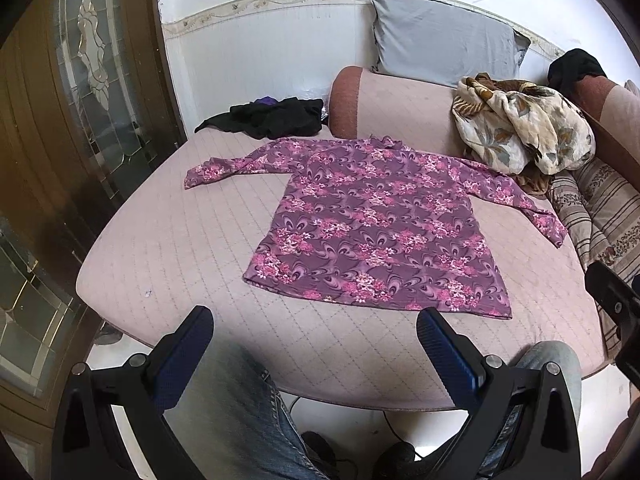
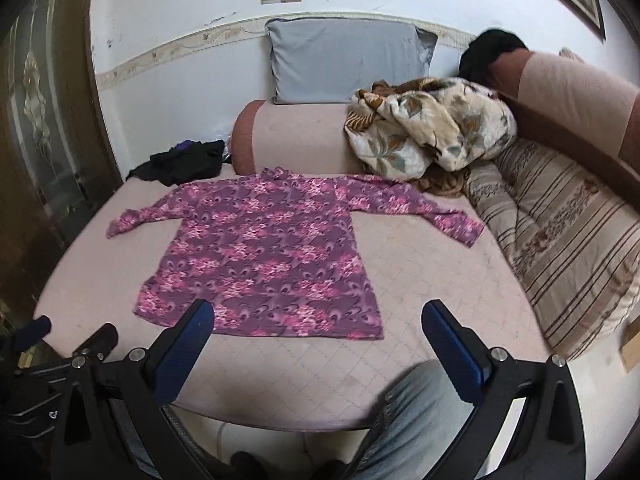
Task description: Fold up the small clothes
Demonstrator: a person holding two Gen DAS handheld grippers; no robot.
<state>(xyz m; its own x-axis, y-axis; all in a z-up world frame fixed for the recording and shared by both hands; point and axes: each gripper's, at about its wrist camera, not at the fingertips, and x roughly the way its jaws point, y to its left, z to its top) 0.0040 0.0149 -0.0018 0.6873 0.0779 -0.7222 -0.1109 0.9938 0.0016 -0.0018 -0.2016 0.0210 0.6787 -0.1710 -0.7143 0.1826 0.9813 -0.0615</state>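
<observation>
A purple long-sleeved top with pink flowers [image 1: 376,224] lies flat on the pink quilted bed [image 1: 168,240], both sleeves spread out; it also shows in the right wrist view [image 2: 264,256]. My left gripper [image 1: 316,320] is open and empty, held above the bed's near edge, just short of the top's hem. My right gripper [image 2: 320,314] is open and empty, over the hem's near right part. Part of the right gripper [image 1: 616,304] shows at the right edge of the left wrist view. The left gripper [image 2: 68,340] shows at the lower left of the right wrist view.
A black garment [image 1: 276,116] lies at the bed's far left. A pink bolster [image 1: 400,112], a grey pillow [image 1: 444,36] and a crumpled floral blanket [image 1: 524,132] sit at the back. A striped cushion [image 2: 560,240] lies along the right. A wooden glass-panelled door [image 1: 80,120] stands left. My jeans-clad legs [image 1: 248,420] are below.
</observation>
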